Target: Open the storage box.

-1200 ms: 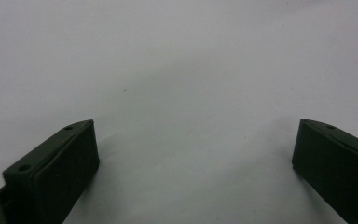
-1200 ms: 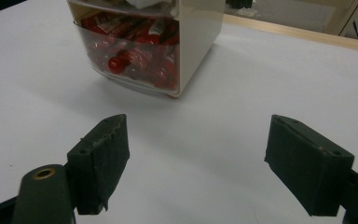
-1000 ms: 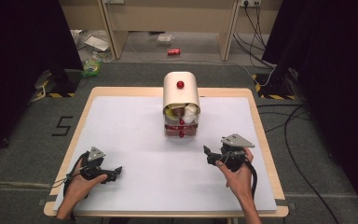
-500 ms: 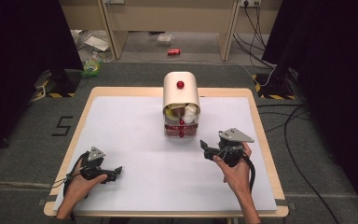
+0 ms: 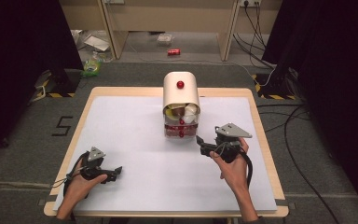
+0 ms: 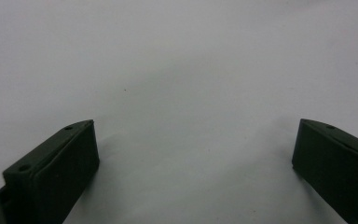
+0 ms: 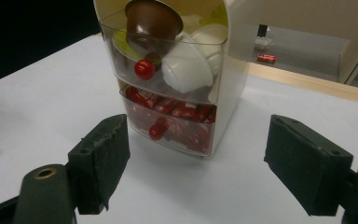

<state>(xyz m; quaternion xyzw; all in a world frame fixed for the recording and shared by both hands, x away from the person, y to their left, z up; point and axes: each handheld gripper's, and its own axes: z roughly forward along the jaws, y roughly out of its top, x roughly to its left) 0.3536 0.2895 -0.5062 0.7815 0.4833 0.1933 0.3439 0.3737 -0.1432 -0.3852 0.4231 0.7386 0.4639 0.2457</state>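
The left gripper [image 5: 114, 173] lies low over the near left part of the white table [image 5: 135, 140]; its jaws are spread with nothing between them, and the left gripper view looks only on bare white surface, so what lies ahead of it is hard to judge. The person's forearms are cut off at the bottom edge of the high view.

In the middle, toward the far side, stands the cream drawer box [image 5: 181, 93] with a rounded top and a red knob. Its two clear drawers face the person: the upper drawer [image 7: 168, 51] holds a brown capsule and white ones, the lower drawer [image 7: 172, 123] holds red packets, whose print is too small to read.

The right gripper [image 5: 199, 143] hovers just in front of the box at its right, not touching it, jaws spread and empty.

The table has a wooden rim and stands on grey carpet. Behind it are wooden cabinet legs, a red can [image 5: 173, 52] on the floor and cables [image 5: 289, 121] at right. Dark curtains close both sides.
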